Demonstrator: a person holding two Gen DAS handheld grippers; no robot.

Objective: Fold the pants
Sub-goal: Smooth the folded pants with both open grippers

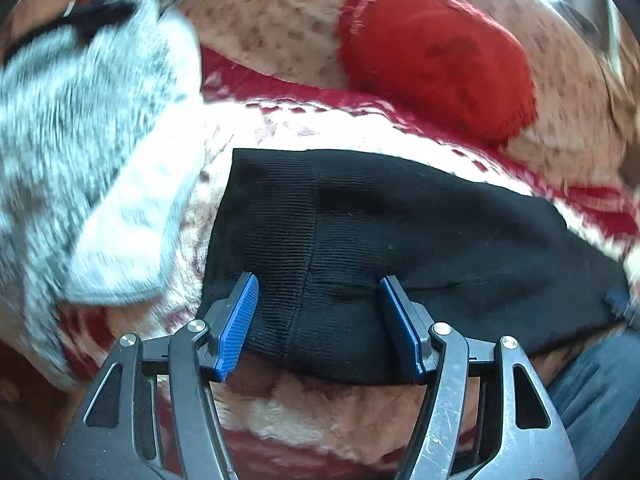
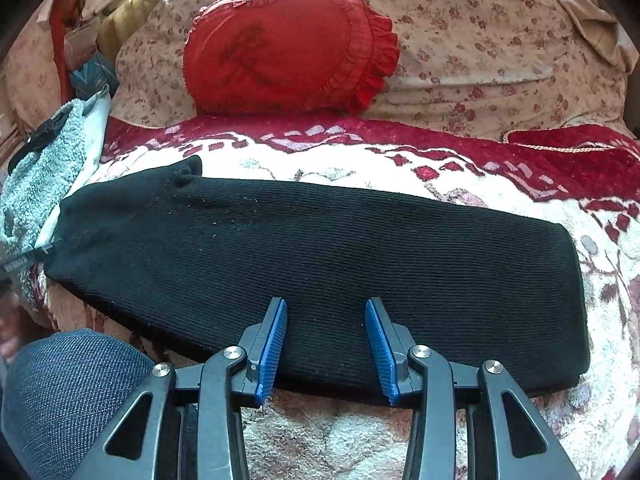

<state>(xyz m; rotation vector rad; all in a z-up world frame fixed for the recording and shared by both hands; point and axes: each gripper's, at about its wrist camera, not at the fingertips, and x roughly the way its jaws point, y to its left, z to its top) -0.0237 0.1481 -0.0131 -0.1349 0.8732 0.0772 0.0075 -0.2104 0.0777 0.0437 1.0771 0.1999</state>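
Black knit pants were seen lying flat on a fleecy red-and-cream blanket, stretched lengthwise across the right wrist view, w/ one narrow end at upper left and the other, broader end at right. In the left wrist view the ribbed band w/ its seam was seen nearest the camera, the rest of the pants running off to the right.

Left gripper was held over the near edge of the ribbed end, jaws spread; fabric lay between and below the blue pads, but no pinching was seen. Right gripper was likewise poised at the near edge approx. mid-length, jaws spread apart, blue pads not pressed on the knit.

A red frilled cushion was propped against a floral pillow behind the pants, well apart from them. A grey-white towel, blurred in the left view, was lying just beside the pants' left end. A denim-clad knee of the person was seen at lower left of the right view.
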